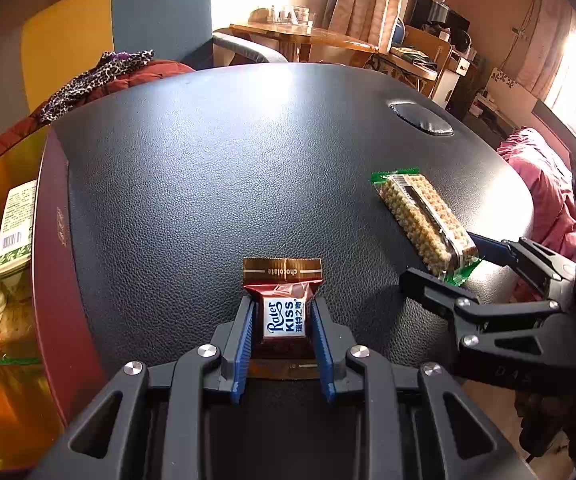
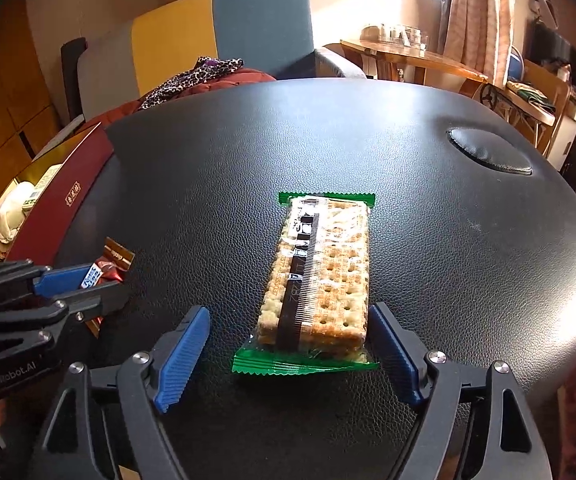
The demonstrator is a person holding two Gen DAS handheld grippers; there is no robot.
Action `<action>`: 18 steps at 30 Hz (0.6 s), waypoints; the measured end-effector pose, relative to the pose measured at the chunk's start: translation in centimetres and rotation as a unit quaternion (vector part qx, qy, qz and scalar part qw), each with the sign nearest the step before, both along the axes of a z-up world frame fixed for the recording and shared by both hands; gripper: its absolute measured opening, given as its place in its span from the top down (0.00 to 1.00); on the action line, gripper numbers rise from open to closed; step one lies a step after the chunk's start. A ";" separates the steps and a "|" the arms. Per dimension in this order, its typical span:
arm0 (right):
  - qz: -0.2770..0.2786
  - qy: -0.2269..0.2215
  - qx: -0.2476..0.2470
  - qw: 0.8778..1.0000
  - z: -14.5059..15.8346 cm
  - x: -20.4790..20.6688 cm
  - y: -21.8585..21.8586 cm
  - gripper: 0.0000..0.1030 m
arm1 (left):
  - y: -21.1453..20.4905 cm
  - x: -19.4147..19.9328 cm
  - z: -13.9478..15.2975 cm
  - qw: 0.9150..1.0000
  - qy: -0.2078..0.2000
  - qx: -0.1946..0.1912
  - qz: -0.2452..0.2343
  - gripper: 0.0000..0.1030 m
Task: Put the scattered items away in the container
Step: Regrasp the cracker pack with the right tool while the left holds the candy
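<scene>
On the black table [image 1: 247, 160], left gripper [image 1: 283, 320] clamps chocolate [image 1: 283, 312]; right gripper [image 2: 288, 320] gapes around crackers [image 2: 320, 280].

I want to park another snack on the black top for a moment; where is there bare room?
Free: the black top beyond the cracker pack, up to the round dimple. Also free: the strip between the chocolate and the red box. Crowded: the near edge, where both grippers work.

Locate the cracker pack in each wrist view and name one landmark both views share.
Left wrist: cracker pack lies right of centre, its near end between the right gripper's fingers.
Right wrist: lower centre, lengthwise between the open blue pads.
Shared landmark: the round dimple in the black leather surface.
</scene>
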State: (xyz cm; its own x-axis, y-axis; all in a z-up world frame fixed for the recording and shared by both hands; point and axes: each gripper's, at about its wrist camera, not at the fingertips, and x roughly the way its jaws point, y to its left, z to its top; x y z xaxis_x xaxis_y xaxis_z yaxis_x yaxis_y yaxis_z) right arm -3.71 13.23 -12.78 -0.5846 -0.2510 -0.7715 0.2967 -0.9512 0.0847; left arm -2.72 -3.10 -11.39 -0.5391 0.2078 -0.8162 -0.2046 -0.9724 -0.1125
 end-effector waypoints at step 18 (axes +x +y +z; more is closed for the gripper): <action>-0.032 -0.022 0.050 0.998 0.4 -3.3 -0.8 0.09 | -1.5 -0.1 -0.5 0.998 -0.015 0.053 0.020 0.72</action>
State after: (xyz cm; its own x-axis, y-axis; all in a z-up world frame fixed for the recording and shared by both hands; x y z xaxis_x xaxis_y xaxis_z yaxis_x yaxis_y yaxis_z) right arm -6.99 12.44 -12.43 -0.5622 -0.1339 -0.8161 0.2325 -0.9726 -0.0006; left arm -2.80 -4.59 -11.89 -0.5251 0.2722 -0.8063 -0.1604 -0.9621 -0.2203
